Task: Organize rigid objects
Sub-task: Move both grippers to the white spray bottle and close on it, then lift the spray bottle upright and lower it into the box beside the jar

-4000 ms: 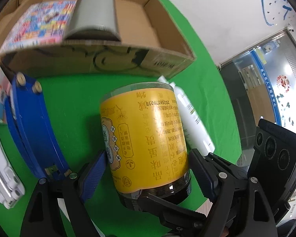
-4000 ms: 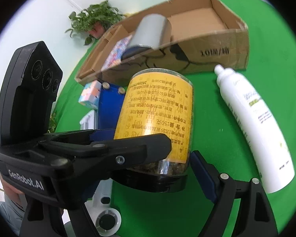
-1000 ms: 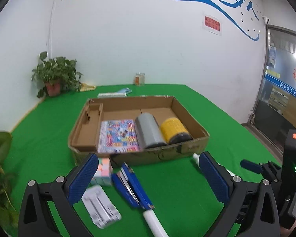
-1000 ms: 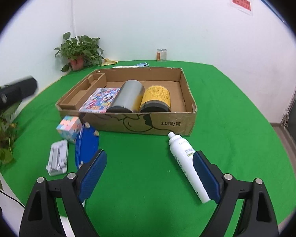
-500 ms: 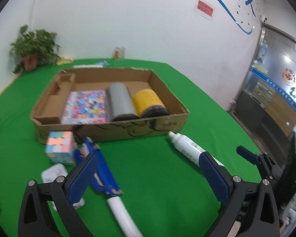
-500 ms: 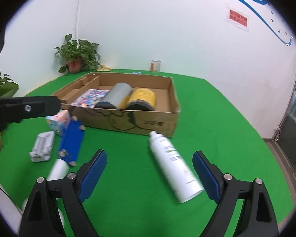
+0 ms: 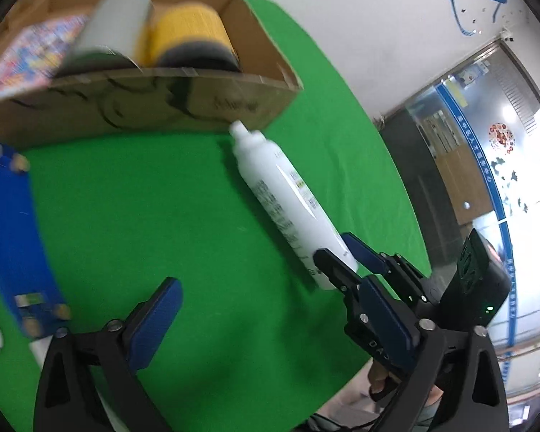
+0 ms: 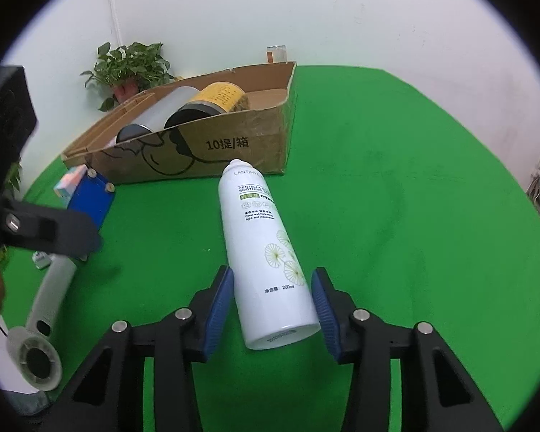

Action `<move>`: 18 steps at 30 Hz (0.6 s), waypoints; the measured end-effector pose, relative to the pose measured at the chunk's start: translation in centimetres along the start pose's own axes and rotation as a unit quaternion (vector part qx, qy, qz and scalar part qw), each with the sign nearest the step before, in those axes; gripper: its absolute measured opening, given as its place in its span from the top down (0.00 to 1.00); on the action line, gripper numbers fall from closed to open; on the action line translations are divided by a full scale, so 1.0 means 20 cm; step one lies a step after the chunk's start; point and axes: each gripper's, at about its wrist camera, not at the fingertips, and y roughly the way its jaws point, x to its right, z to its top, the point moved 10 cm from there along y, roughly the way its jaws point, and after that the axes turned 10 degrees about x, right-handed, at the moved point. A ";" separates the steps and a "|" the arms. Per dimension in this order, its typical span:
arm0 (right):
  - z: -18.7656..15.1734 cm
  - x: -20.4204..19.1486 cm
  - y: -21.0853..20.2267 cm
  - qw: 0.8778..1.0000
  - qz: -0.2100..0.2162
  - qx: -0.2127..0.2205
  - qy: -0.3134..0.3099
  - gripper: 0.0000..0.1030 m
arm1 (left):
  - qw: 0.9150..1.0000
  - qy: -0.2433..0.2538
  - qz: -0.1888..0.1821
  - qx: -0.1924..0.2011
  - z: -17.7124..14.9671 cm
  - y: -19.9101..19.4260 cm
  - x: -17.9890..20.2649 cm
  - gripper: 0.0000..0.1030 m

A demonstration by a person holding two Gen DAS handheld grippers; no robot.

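Your right hand-held gripper (image 8: 271,304) has dropped over the white spray bottle (image 8: 266,252) lying on the green bench (image 8: 396,216).
Its jaws are closing around the bottle's base, pads not yet pressing; left hand-held gripper (image 7: 266,324) spread, empty; the cardboard box (image 8: 234,144) awaits it.

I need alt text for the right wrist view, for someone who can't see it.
The right claw is closing around the base end of a white spray bottle lying on the green table. Its cap points at a cardboard box holding a grey can and a yellow jar.

white bottle (image 7: 288,212) lying on green table (image 7: 144,216), l gripper (image 7: 266,324) closing, nothing btwn, cardboard box (image 7: 234,108) behind
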 end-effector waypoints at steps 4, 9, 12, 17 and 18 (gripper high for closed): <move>-0.02 -0.05 -0.02 1.000 0.015 -0.009 0.011 0.58 | 0.999 -0.013 -0.018 -0.045 -0.03 0.14 0.04 0.12; 0.01 -0.26 -0.10 0.996 0.083 0.014 -0.023 0.57 | 0.997 -0.034 -0.028 -0.061 0.01 0.24 0.03 0.19; 0.00 -0.24 -0.06 0.996 0.086 -0.006 0.011 0.57 | 0.997 -0.033 -0.014 -0.073 0.02 0.29 0.01 0.22; -0.04 -0.28 0.00 0.990 0.120 -0.059 0.043 0.57 | 0.996 -0.040 0.012 -0.085 -0.02 0.34 -0.04 0.37; -0.06 -0.32 0.01 0.988 0.128 -0.073 0.041 0.57 | 0.995 -0.040 0.016 -0.089 -0.03 0.34 -0.04 0.39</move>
